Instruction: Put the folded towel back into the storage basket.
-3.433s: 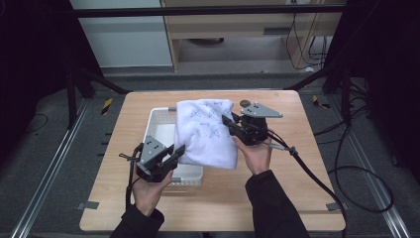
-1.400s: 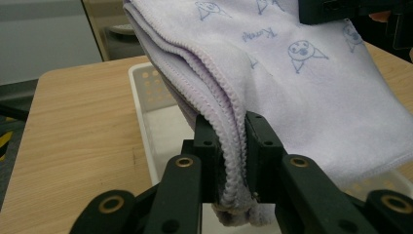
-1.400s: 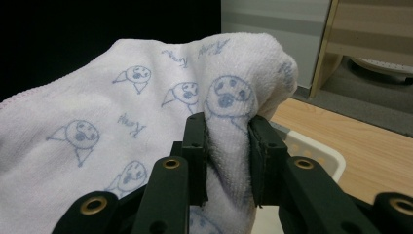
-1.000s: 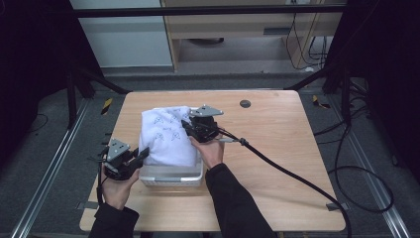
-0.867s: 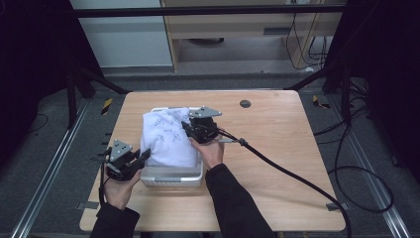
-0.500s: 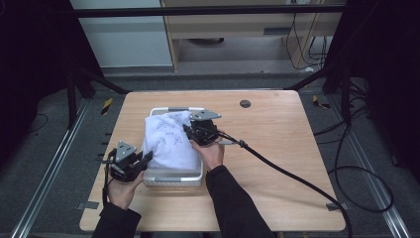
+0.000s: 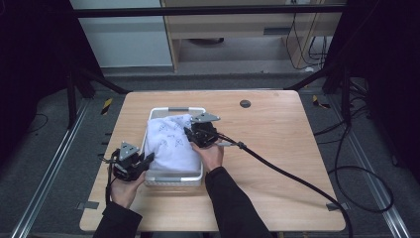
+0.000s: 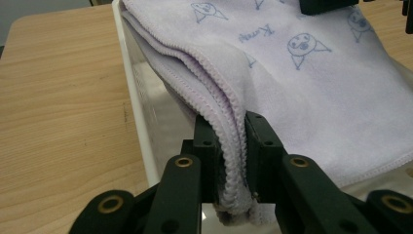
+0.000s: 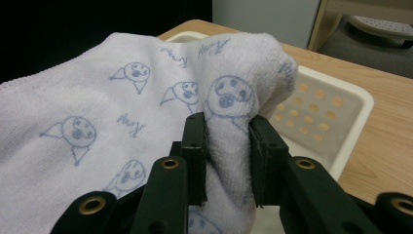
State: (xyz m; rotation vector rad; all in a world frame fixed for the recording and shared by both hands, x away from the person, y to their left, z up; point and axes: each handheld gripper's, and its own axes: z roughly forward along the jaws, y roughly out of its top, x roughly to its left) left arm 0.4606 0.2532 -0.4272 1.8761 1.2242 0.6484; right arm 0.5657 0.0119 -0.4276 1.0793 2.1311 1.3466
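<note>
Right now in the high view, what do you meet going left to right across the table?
Left gripper → towel in the white basket → right gripper → small dark disc on the bare table.

Lighting is even and overhead on the desk (image 7: 277, 148); surroundings fall into deep darkness. The high view is soft, low in detail. Both gripper views are sharp on the towel (image 8: 311, 83), with the background blurred and no glare.
</note>
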